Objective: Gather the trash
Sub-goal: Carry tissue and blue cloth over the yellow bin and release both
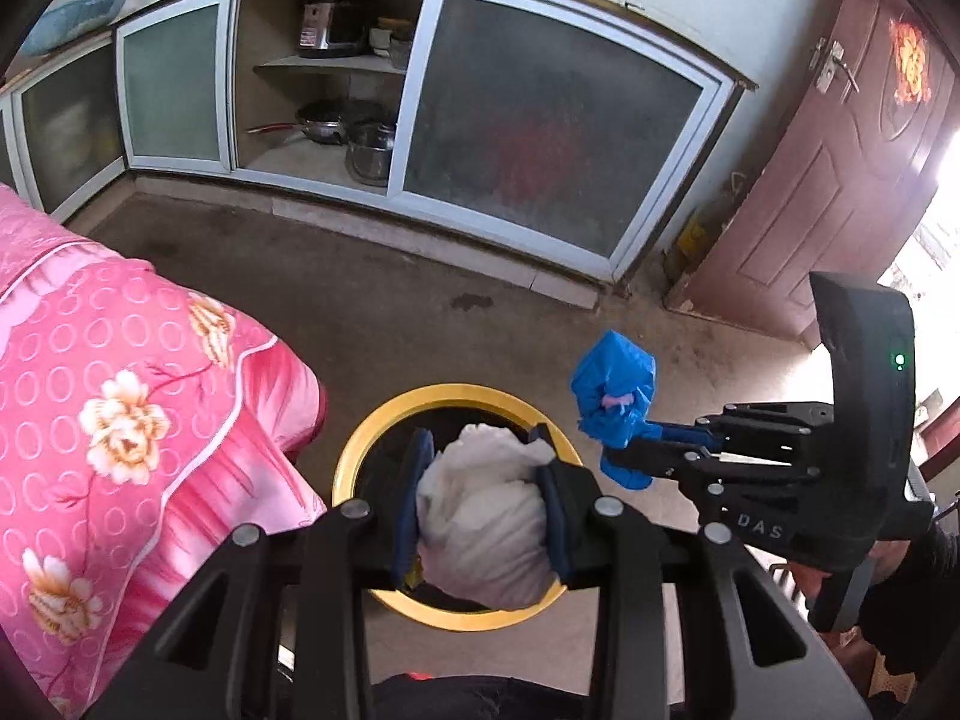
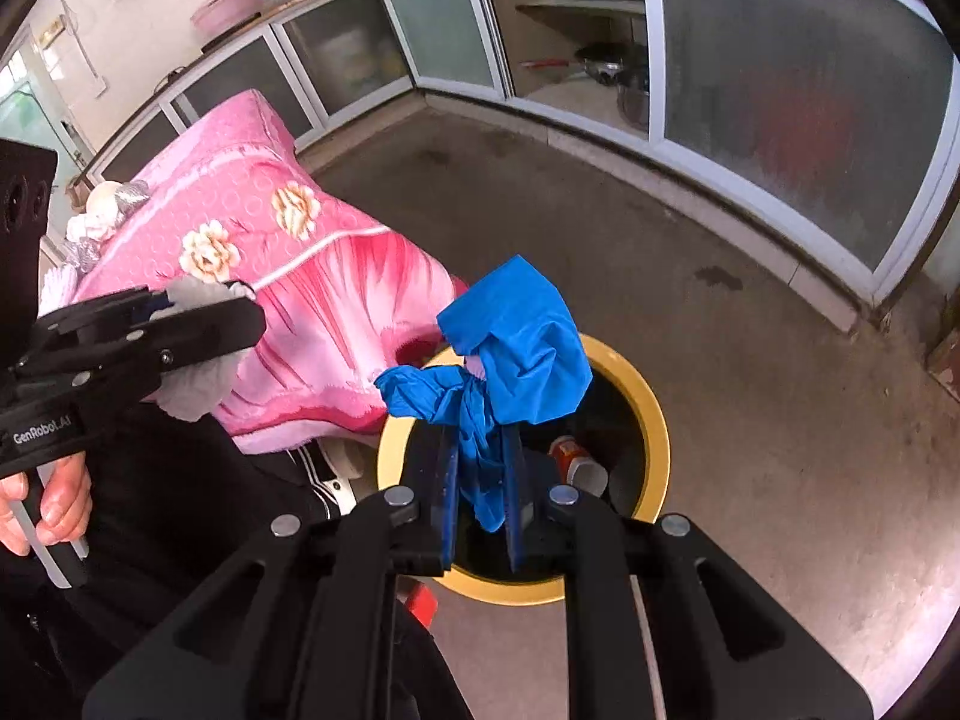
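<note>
Crumpled white tissue [image 1: 486, 516], wrinkled blue glove [image 2: 510, 354]

Pink-covered table [image 2: 288, 252] crowding bin [image 2: 651, 414]

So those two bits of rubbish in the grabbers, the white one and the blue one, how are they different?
The white wad is pale, crumpled and ball-like, filling the wide gap of the left gripper; the blue glove is bright, thin and limp, pinched in the narrow gap of the right gripper, with one end flopping above and another dangling below. In each gripper's own view, its item lines up with the yellow-rimmed bin. Both are clamped, neither dropped yet.
</note>
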A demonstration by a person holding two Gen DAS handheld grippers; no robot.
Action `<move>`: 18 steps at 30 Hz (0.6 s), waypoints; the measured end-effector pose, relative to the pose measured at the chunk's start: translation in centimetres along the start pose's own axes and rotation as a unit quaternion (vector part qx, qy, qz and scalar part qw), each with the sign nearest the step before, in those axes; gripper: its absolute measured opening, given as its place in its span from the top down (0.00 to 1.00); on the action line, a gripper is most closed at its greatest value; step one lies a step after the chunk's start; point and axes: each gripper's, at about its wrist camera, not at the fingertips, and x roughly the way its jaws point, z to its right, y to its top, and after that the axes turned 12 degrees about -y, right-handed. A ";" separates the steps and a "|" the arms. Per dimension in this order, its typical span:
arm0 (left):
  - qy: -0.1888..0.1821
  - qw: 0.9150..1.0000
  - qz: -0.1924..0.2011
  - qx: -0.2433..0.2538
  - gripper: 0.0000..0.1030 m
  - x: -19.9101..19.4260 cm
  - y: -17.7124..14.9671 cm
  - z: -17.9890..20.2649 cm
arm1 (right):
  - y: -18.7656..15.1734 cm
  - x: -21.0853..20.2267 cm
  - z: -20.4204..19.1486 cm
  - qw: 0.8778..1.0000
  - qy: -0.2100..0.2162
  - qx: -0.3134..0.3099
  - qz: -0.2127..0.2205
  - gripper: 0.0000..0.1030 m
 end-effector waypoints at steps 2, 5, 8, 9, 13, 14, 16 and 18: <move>0.001 1.000 -0.005 -0.001 0.70 0.5 0.0 -0.2 | -0.1 0.6 0.1 1.000 -0.004 0.002 -0.005 0.88; 0.002 1.000 -0.014 -0.009 0.69 1.4 0.1 -0.7 | 0.0 1.5 0.2 1.000 -0.014 0.001 -0.012 0.88; 0.006 1.000 -0.021 -0.013 0.69 2.5 0.3 -1.0 | 0.0 2.5 0.2 1.000 -0.017 -0.004 -0.017 0.88; 0.008 1.000 -0.023 -0.015 0.69 2.8 0.3 -1.2 | 0.1 2.9 0.2 1.000 -0.015 -0.003 -0.021 0.88; 0.009 0.999 -0.030 -0.022 0.68 3.4 0.4 -1.4 | 0.1 3.8 0.2 0.999 -0.019 -0.004 -0.029 0.88; 0.014 0.999 -0.032 -0.021 0.68 3.6 0.4 -1.4 | 0.1 4.0 0.2 0.999 -0.020 -0.005 -0.032 0.88; 0.018 0.999 -0.036 -0.021 0.67 4.1 0.4 -1.4 | 0.1 4.3 0.3 0.999 -0.022 -0.004 -0.039 0.88; 0.019 0.999 -0.037 -0.026 0.48 4.3 0.3 -1.6 | 0.0 4.8 0.6 0.998 -0.024 -0.001 -0.054 0.84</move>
